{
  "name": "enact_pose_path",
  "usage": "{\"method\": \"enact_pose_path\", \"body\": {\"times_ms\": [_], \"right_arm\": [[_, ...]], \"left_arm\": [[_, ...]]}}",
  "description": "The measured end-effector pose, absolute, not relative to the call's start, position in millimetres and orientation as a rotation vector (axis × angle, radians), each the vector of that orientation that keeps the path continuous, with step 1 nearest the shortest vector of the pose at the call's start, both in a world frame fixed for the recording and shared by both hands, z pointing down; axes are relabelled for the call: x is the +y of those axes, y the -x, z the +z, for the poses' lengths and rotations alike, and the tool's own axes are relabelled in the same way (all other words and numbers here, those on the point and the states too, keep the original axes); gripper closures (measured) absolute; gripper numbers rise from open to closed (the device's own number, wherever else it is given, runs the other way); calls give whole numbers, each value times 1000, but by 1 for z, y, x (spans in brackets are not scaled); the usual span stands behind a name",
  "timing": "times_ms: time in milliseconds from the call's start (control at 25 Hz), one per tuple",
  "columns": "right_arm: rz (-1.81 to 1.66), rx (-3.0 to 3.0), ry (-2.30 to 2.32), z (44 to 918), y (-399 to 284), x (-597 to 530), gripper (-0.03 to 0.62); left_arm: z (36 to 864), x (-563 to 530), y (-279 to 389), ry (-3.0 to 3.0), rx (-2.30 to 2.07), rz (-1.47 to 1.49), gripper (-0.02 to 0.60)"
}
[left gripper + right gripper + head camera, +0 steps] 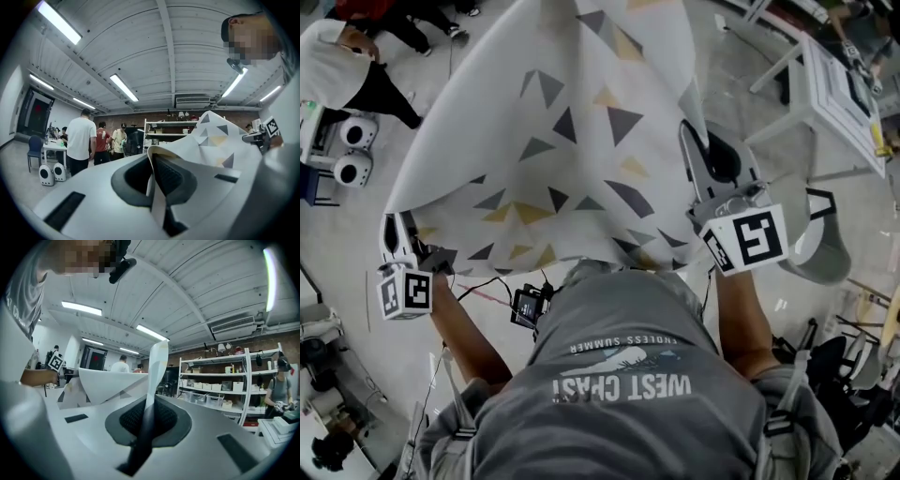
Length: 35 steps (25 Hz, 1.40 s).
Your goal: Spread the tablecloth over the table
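Tablecloth [553, 141] is pinched at its near edge by left gripper [396, 232] and right gripper [692, 141], billowed mid-spread; next, an even lowering with both pinches kept is judged needed.

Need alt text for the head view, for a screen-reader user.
Seen from above, a person holds a white tablecloth with grey and yellow triangles spread out in front. The left claw and right claw are each shut on its near edge; a white table stands at upper right.
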State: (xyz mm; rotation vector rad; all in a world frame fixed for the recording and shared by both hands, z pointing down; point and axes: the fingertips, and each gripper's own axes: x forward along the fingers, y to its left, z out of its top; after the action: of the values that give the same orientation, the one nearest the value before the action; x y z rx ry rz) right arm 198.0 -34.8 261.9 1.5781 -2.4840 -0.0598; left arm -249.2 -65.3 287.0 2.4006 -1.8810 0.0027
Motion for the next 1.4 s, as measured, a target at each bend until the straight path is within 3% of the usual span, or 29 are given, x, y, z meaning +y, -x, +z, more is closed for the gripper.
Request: {"method": "enact_pose_path", "body": {"times_ms": [400,640,1400], "right_arm": [[22,-2327,-1702,270,-211,-40,579],[85,-2295,-1743,226,-231,-37,579],[358,-2189,-1625,370,-234,-122,579]], "left_arm": [[300,-81,253,-2435,-1667,9,583],[245,-74,244,-2436,-1635,26,583],[375,-120,270,-2187,-1577,250,583]]}}
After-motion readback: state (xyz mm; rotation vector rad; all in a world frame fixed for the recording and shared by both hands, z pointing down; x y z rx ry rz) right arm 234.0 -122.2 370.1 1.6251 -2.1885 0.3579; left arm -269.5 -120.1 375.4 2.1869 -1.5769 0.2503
